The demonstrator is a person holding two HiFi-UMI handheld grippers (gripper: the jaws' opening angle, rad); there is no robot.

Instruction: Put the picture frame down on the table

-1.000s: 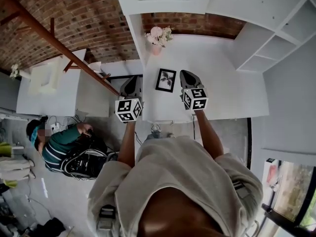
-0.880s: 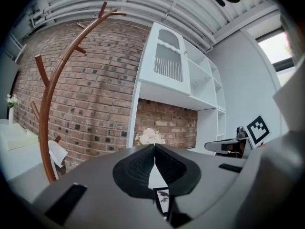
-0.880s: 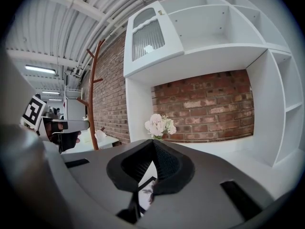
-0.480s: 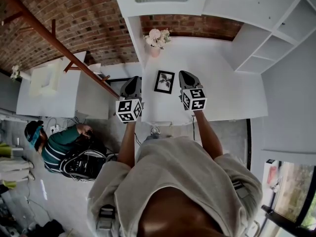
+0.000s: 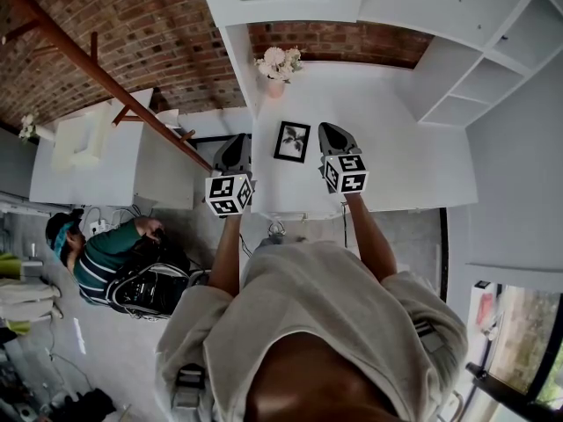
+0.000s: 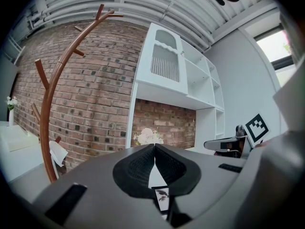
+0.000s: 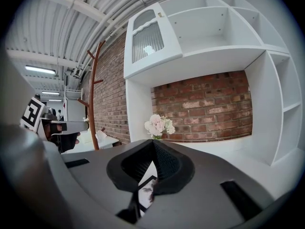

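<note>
The head view alone gives the layout: left tool (image 5: 236,145) at 9 o'clock of the picture frame (image 5: 293,141), which lies flat on the white counter (image 5: 396,156), and right tool (image 5: 332,135) at 3 o'clock. Each gripper view adds that its jaws meet at the tips, holding nothing.

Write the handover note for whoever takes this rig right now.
Left tool: shut, empty, at the table's left edge.
Right tool: shut, empty, over the table, right of the frame.
Picture frame: lies face up on the white table between the tools, touched by neither.
Done: the frame is down.
Left: apparently nothing but drawing both tools back.
</note>
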